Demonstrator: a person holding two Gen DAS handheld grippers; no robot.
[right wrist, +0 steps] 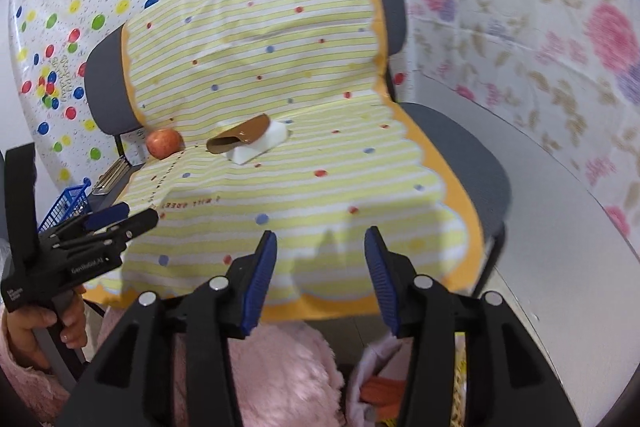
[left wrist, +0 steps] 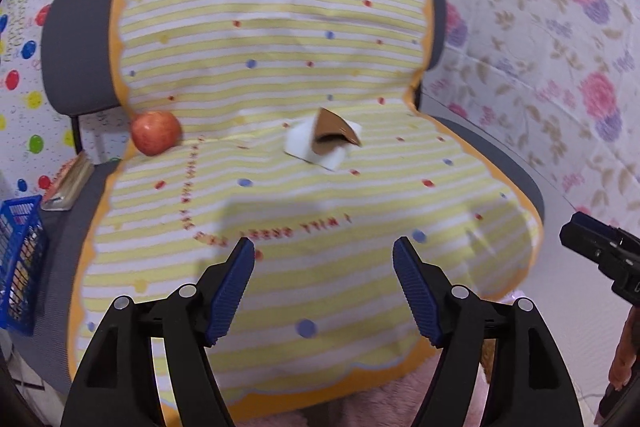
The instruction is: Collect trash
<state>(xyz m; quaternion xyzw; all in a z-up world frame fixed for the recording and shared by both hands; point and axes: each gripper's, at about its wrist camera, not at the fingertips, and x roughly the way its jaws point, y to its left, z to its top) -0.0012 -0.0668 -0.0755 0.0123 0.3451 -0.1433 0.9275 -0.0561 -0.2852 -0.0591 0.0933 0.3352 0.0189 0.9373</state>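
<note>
A curled brown cardboard scrap (left wrist: 334,131) (right wrist: 240,135) lies on a white foam piece (left wrist: 302,145) (right wrist: 266,143) at the back of the chair seat. The seat is covered by a yellow-striped cloth (left wrist: 280,207) (right wrist: 320,155). A red apple (left wrist: 156,133) (right wrist: 164,143) rests left of them, against the backrest. My left gripper (left wrist: 324,249) (right wrist: 138,214) hovers open over the seat's front, well short of the scrap. My right gripper (right wrist: 321,237) is open above the cloth's front edge, nothing between its pads. One of its fingers (left wrist: 580,231) shows at the right edge of the left wrist view.
The grey chair (left wrist: 76,39) (right wrist: 472,155) stands against walls hung with dotted and flowered sheets. A blue mesh basket (left wrist: 20,259) (right wrist: 68,207) and a book-like object (left wrist: 68,183) (right wrist: 112,175) sit at its left. Pink fluffy fabric (right wrist: 280,367) lies below the grippers.
</note>
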